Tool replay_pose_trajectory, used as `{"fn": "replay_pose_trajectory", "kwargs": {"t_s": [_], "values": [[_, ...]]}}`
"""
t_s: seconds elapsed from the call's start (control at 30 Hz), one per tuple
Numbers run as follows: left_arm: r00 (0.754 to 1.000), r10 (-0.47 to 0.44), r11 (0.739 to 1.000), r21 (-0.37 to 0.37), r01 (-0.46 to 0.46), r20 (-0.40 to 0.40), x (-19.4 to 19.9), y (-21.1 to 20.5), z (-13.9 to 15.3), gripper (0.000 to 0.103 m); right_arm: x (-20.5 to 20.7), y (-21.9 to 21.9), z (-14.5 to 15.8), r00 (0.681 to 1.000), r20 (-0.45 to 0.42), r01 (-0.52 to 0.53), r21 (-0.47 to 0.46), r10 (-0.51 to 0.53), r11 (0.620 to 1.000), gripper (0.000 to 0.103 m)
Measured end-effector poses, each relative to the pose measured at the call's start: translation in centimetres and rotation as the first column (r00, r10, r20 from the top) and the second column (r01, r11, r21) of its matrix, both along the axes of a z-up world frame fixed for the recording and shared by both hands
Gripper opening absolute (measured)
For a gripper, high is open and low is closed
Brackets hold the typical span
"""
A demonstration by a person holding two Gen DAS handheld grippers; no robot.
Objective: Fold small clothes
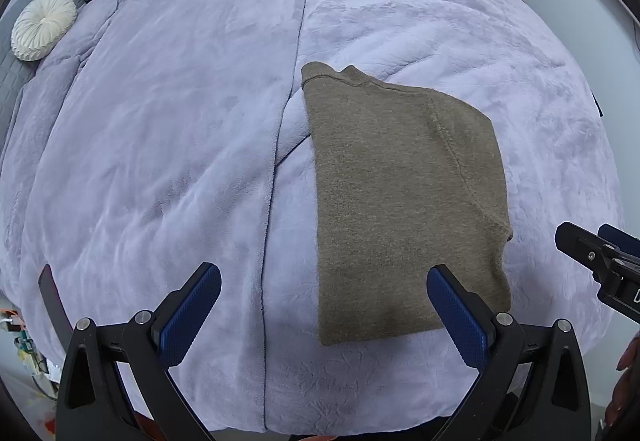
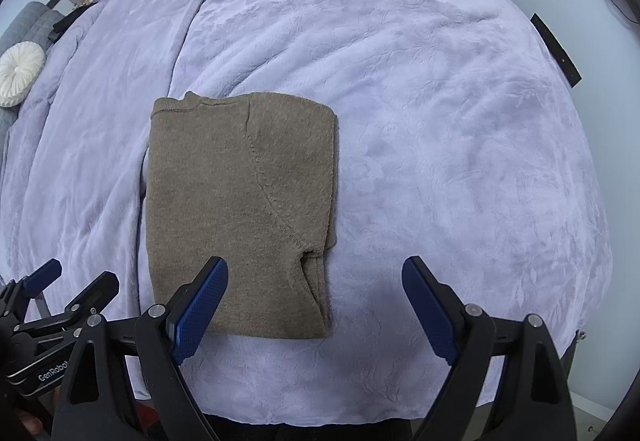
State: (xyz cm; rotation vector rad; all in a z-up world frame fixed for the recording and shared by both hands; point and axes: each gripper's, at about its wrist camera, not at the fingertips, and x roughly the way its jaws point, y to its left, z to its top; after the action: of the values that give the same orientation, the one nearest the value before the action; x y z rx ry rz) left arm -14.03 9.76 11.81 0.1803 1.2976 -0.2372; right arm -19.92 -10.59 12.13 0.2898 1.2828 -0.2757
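While both grippers hover spread and empty over the bed's (image 2: 440, 89) near edge, the sweater (image 2: 240, 209) lies between them, already folded lengthwise into a narrow panel — sleeve tucked, collar toward the far edge. The left gripper (image 1: 324, 285) hangs off its hem's left corner, the right gripper (image 2: 316, 277) off the hem's right corner. Judging by this, a crosswise fold remains — each gripper pinching a hem corner and carrying it to the collar.
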Motion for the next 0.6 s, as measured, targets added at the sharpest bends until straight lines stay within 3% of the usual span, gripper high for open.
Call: {"fn": "replay_pose_trajectory", "kwargs": {"t_s": [0.6], "values": [[1.0, 0.001, 1.0, 0.001, -0.001, 0.001, 0.04, 0.02, 0.0, 0.103, 0.05, 0.11, -0.08, 1.0, -0.001, -0.002, -0.001, 0.002, 1.0, 0.091]]}}
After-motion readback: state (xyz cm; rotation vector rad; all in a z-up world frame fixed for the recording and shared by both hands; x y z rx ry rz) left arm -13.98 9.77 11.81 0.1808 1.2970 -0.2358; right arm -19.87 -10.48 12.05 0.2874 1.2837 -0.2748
